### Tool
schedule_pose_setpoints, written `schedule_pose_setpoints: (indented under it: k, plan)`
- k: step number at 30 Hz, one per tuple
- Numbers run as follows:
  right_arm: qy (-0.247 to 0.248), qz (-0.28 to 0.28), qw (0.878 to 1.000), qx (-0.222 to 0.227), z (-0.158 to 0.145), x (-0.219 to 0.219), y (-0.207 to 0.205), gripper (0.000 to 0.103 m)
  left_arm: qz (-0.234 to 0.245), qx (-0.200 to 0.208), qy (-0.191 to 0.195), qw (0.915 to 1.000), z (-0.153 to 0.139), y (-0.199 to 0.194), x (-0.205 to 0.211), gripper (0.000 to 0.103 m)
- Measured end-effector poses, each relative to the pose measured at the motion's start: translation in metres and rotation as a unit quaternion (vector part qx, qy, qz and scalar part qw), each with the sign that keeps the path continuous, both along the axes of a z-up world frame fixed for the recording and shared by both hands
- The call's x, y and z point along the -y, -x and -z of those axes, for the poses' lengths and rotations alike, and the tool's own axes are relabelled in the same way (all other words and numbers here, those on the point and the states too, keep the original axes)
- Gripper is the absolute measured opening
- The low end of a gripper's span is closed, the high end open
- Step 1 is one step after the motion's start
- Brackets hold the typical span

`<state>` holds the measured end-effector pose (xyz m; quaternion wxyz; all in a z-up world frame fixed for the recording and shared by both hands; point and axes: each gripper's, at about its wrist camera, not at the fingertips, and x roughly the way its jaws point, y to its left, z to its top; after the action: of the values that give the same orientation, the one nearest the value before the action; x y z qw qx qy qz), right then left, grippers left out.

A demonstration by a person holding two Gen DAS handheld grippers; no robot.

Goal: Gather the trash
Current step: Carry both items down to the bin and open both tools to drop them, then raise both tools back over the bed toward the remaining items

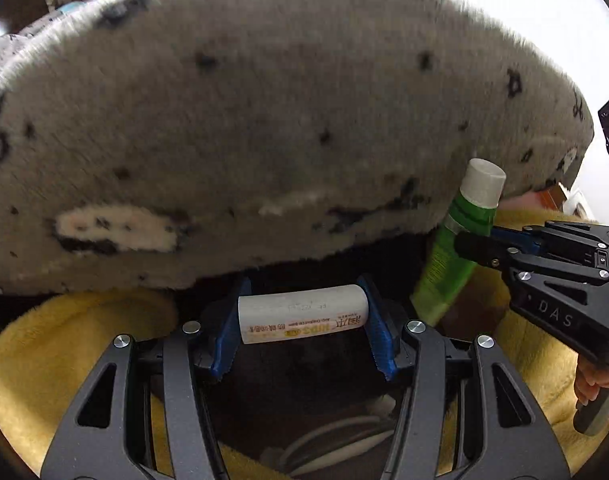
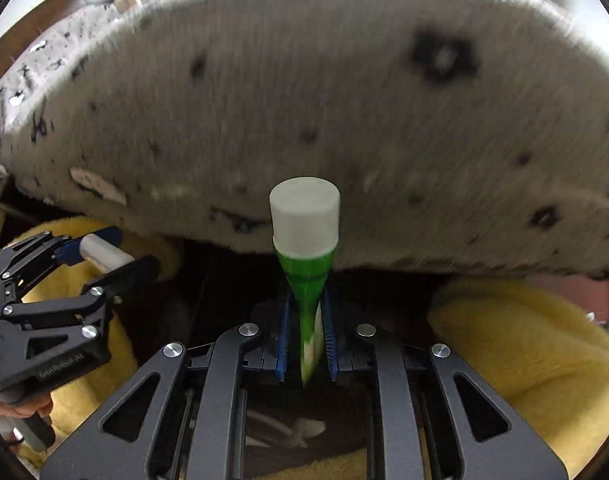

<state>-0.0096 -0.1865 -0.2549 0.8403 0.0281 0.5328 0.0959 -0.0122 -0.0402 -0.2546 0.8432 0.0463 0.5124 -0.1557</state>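
My left gripper (image 1: 303,322) is shut on a small white tube (image 1: 303,314) with orange print, held crosswise between the blue pads. It also shows at the left of the right wrist view (image 2: 100,254). My right gripper (image 2: 307,334) is shut on the flat end of a green tube (image 2: 304,280) with a white cap, which points up. That green tube (image 1: 450,252) and the right gripper (image 1: 474,246) show at the right of the left wrist view. Both grippers hang close below a grey speckled cushion (image 1: 264,120).
The cushion (image 2: 324,100) fills the upper half of both views. Yellow fleece fabric (image 1: 56,356) lies left and right below (image 2: 524,344). A dark gap with white cables (image 1: 344,440) lies under the grippers. Clutter shows at the far top left.
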Motion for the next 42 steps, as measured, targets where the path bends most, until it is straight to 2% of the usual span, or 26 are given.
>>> schedule_pose_setpoints:
  k: [7,14,18,19,20,22,23,27,32,39,42]
  plan:
    - [-0.002,-0.008,0.999,-0.039,0.026,-0.006,-0.005,0.016,0.014,-0.062,-0.004,0.998,0.034,-0.003,0.006,0.052]
    - [-0.007,-0.009,0.998,-0.061,0.039,-0.007,-0.007,0.019,0.023,-0.078,-0.012,0.9966,0.045,-0.003,0.011,0.052]
    - [-0.009,0.0,0.998,-0.065,0.042,-0.002,-0.008,0.019,0.021,-0.074,-0.019,0.9969,0.055,0.001,0.012,0.066]
    - [-0.008,0.003,0.998,-0.064,0.042,-0.001,-0.009,0.026,0.021,-0.072,-0.019,0.997,0.055,0.001,0.013,0.069]
    - [-0.008,0.006,0.998,-0.064,0.041,0.001,-0.011,0.041,0.022,-0.071,-0.02,0.997,0.055,0.002,0.013,0.071]
    - [-0.01,0.012,0.998,-0.058,0.037,0.004,-0.013,0.052,0.023,-0.066,-0.024,0.9972,0.053,0.002,0.015,0.074]
    - [-0.009,0.015,0.998,-0.055,0.035,0.007,-0.013,0.052,0.024,-0.064,-0.026,0.9973,0.051,0.001,0.017,0.074]
    - [-0.001,0.029,0.999,-0.034,0.02,0.02,-0.014,0.061,0.021,-0.05,-0.028,0.9981,0.037,-0.003,0.019,0.078]
    - [0.014,0.041,0.999,0.017,-0.01,0.028,-0.015,0.073,0.02,-0.019,-0.027,0.9993,0.01,-0.004,0.015,0.08]
    - [0.017,0.06,0.99,0.125,-0.079,0.048,-0.018,0.086,0.011,0.064,-0.015,0.9978,-0.048,-0.006,-0.002,0.085]
    - [0.016,0.064,0.986,0.154,-0.1,0.056,-0.028,0.09,0.002,0.103,-0.011,0.9947,-0.074,-0.015,-0.015,0.088]
